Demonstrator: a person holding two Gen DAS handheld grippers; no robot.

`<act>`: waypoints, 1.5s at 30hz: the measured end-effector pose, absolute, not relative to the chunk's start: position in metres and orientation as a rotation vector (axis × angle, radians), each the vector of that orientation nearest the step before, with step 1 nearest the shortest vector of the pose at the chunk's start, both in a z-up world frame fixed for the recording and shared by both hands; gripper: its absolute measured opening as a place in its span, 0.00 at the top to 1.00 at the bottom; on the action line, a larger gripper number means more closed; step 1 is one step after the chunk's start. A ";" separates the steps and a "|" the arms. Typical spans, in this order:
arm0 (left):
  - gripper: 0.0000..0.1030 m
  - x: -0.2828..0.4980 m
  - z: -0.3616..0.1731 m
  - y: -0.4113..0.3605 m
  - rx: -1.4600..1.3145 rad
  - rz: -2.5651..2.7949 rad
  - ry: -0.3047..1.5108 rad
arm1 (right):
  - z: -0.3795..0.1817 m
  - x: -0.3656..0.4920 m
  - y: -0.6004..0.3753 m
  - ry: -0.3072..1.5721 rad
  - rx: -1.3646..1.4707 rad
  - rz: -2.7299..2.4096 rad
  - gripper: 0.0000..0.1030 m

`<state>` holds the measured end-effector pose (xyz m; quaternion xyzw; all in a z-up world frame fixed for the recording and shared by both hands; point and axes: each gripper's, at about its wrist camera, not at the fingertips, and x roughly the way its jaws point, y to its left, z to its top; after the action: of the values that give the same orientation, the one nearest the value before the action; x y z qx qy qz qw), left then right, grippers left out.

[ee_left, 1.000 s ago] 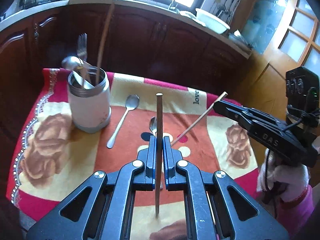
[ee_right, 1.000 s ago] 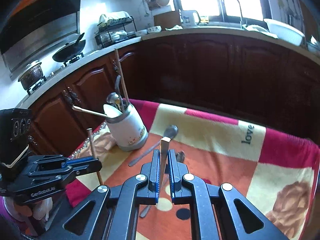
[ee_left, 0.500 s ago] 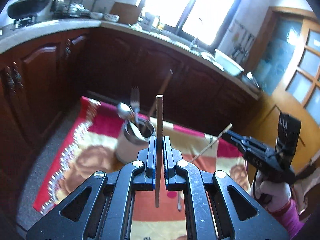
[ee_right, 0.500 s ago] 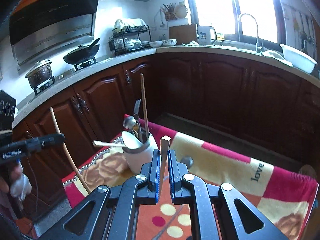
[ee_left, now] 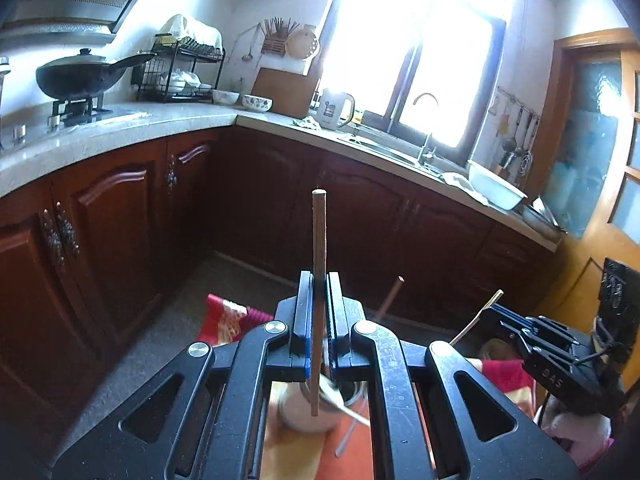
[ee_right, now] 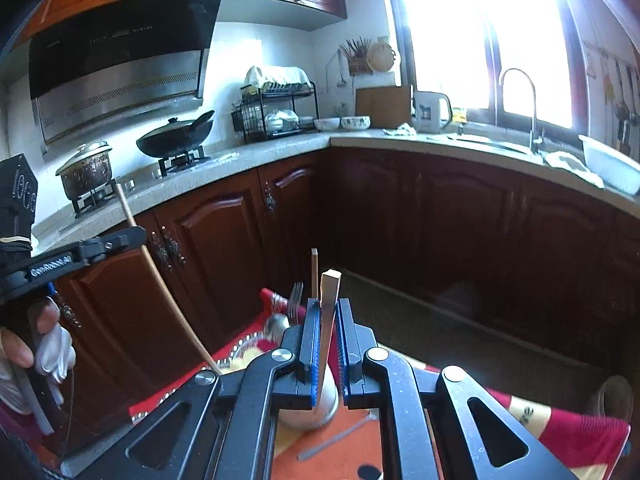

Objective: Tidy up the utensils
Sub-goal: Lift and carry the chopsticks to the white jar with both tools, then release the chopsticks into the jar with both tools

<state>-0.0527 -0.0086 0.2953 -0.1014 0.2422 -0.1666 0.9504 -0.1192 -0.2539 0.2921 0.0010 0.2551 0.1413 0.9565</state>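
A: Being clamped mid-shaft in each closed claw, left claw (ee_left: 318,336) and right claw (ee_right: 328,344), one chopstick (ee_left: 319,256) is carried above the holder (ee_right: 308,412).

B: Light, stiff, slippery wood is judged; a mid-length grip is advised.

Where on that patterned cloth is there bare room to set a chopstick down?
Bare orange cloth lies in front of the utensil cup, beside the spoon handle; the red stretch to its right is bare too. Around the cup, under both grippers' fingers, it is crowded.
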 end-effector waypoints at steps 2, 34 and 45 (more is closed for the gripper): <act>0.96 -0.040 0.291 -0.013 -0.204 -0.338 0.495 | 0.294 -0.109 -0.248 0.511 -0.006 0.292 0.93; 0.92 0.009 0.197 -0.042 -0.213 -0.314 0.706 | 0.179 -0.034 -0.243 0.783 0.071 0.364 0.83; 0.50 -0.020 0.204 -0.021 -0.279 -0.308 0.709 | 0.179 -0.080 -0.274 0.790 0.125 0.341 0.74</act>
<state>-0.0203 -0.0208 0.2037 -0.1356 0.3445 -0.1496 0.9168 -0.0802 -0.2739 0.1790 0.0606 0.3826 0.1654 0.9070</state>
